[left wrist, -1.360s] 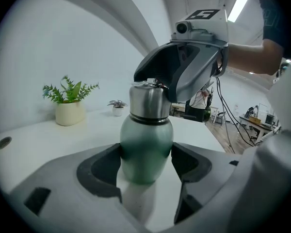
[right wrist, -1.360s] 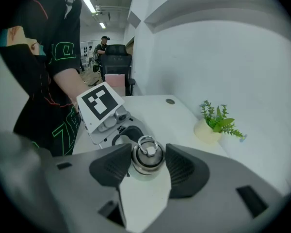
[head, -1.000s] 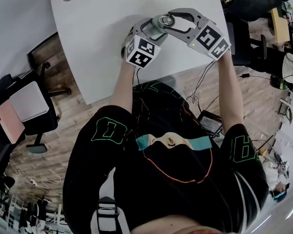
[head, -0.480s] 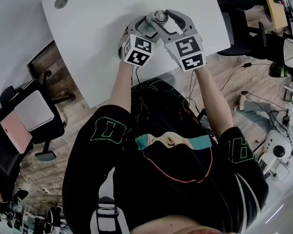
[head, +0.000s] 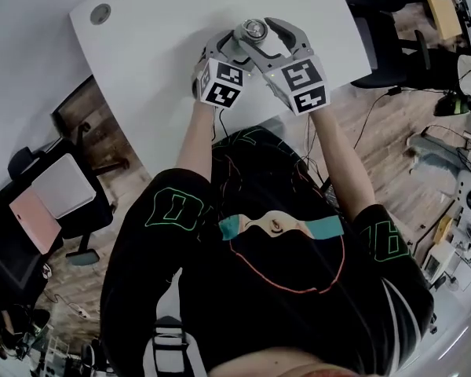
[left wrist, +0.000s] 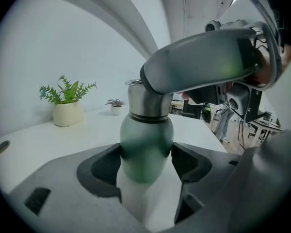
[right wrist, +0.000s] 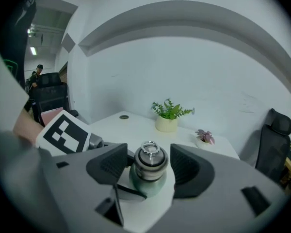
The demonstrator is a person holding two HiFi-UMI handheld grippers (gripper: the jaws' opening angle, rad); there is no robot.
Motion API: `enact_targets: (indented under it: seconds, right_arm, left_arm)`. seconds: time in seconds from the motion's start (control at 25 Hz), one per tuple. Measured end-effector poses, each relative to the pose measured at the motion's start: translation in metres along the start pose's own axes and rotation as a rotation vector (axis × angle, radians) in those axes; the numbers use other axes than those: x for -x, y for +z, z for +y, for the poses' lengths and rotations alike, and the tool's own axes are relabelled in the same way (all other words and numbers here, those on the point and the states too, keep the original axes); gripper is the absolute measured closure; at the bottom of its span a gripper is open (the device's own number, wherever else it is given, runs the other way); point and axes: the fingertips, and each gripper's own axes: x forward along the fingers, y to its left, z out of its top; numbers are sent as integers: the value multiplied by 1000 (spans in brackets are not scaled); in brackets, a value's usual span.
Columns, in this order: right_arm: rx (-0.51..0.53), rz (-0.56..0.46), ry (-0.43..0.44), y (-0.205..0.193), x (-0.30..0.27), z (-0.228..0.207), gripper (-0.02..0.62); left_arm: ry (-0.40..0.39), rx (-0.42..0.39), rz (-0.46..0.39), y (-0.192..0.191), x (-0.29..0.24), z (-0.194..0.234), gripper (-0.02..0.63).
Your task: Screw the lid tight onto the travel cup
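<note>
The left gripper (left wrist: 145,166) was clamped on the green body of the travel cup (left wrist: 146,140), holding it upright between its pads above the white table (head: 157,69). The steel lid (right wrist: 148,160) sat level on the cup's neck between the right gripper's (right wrist: 148,170) fingers, whose jaws had just been opening and stood wide, with a gap on either side of the lid. The lid looked seated. Whether it was fully tight could not be told, so another grip and twist might remain.

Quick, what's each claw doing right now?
Left gripper: closed on the travel cup, on its green body.
Right gripper: open, lid between its jaws, which have just been opening.
</note>
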Motion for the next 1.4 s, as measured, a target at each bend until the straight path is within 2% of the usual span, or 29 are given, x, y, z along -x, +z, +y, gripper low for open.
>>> enact_targets:
  seconds: [0.2, 0.36, 0.48, 0.68, 0.8, 1.16, 1.4]
  right_arm:
    - [77, -8, 141, 2, 6, -8, 322]
    - [225, 26, 278, 0, 8, -12, 336]
    - [297, 40, 385, 1, 3, -4, 341]
    - [316, 75, 547, 0, 0, 2, 328]
    - [284, 87, 610, 0, -1, 9, 364]
    - [191, 55, 535, -3, -5, 1, 367]
    - [94, 10, 400, 0, -3, -1, 367]
  left_arm:
    - [-12, 4, 0, 2, -3, -2, 268]
    - [-27, 9, -3, 5, -6, -5, 267]
    - [-32, 18, -3, 0, -3, -1, 267]
    - [-37, 27, -4, -1, -1, -4, 267]
    - [-37, 23, -4, -2, 1, -3, 265]
    - [-31, 22, -2, -3, -2, 0, 265]
    - [-26, 25, -1, -2, -3, -1, 265]
